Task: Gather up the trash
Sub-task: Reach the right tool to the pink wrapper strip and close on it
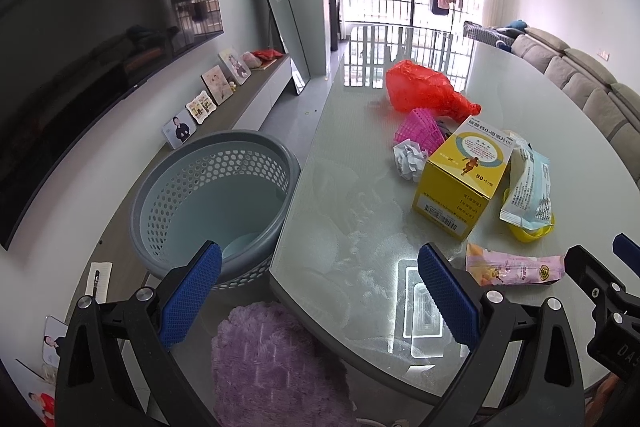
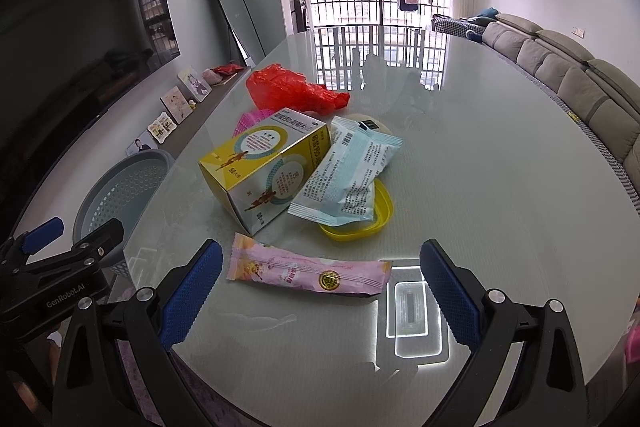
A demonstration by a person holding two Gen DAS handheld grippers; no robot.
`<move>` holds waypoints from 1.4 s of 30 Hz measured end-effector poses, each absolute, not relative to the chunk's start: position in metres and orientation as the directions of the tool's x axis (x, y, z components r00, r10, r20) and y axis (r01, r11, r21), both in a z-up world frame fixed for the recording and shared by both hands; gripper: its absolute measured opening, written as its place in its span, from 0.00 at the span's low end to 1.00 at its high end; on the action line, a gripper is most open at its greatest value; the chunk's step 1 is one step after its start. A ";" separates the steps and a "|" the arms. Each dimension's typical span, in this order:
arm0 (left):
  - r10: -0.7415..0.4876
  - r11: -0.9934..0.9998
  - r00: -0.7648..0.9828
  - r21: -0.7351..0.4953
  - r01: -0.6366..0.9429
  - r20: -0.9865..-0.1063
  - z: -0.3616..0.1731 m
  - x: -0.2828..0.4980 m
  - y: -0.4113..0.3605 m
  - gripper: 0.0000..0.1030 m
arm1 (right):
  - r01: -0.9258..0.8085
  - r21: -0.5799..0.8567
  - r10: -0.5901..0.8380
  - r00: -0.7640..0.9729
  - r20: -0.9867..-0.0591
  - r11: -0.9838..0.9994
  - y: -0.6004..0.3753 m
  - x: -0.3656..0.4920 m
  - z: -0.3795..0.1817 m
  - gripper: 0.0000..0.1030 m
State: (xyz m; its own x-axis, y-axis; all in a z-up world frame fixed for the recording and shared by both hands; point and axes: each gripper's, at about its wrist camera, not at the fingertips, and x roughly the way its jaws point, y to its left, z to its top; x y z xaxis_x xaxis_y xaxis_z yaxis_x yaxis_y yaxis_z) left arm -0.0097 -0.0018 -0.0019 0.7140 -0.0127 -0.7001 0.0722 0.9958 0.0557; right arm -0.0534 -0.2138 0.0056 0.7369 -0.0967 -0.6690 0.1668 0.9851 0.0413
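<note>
Shown from both wrist cameras, a glossy grey desk point(image 2: 480, 187) carries a cluster of trash, with a grey perforated basket point(image 1: 212, 195) standing on the floor just off the desk's left edge. Left gripper point(image 1: 320, 291): its blue-padded fingers point(image 1: 192, 295) are spread wide and hold nothing, hovering over the near-left corner of the desk, with the basket and a purple fluffy cushion point(image 1: 272, 363) below. Right gripper point(image 2: 320, 291): its fingers point(image 2: 450, 291) are likewise spread wide and empty, positioned at the near edge of the desk with the pink snack wrapper point(image 2: 308, 271) lying flat between and just beyond the fingertips, not touched by either. Just beyond the wrapper, a yellow medicine box point(image 2: 264, 175) lies on its side; a pale blue printed packet point(image 2: 348, 175) leans against the box's right side and rests over a yellow plastic lid point(image 2: 360, 227). Farther away, a pink mesh basket piece point(image 1: 420, 131) and a crumpled white paper ball point(image 1: 408, 159) lie to the left of the box, and a crumpled red plastic bag point(image 1: 428, 91) lies at the far end of the cluster. Along the left wall, a dark television point(image 1: 100, 47), a row of small photo frames point(image 1: 212, 91) on a low shelf, and a leaning mirror point(image 1: 276, 7) are visible; a grey sofa point(image 2: 580, 87) lines the right wall.
</note>
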 end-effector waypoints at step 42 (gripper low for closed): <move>0.021 0.998 0.678 0.054 0.027 -0.734 -0.026 0.018 -0.007 0.94 | -0.165 0.162 0.225 0.520 -0.824 0.973 -0.221 -0.029 -0.057 0.92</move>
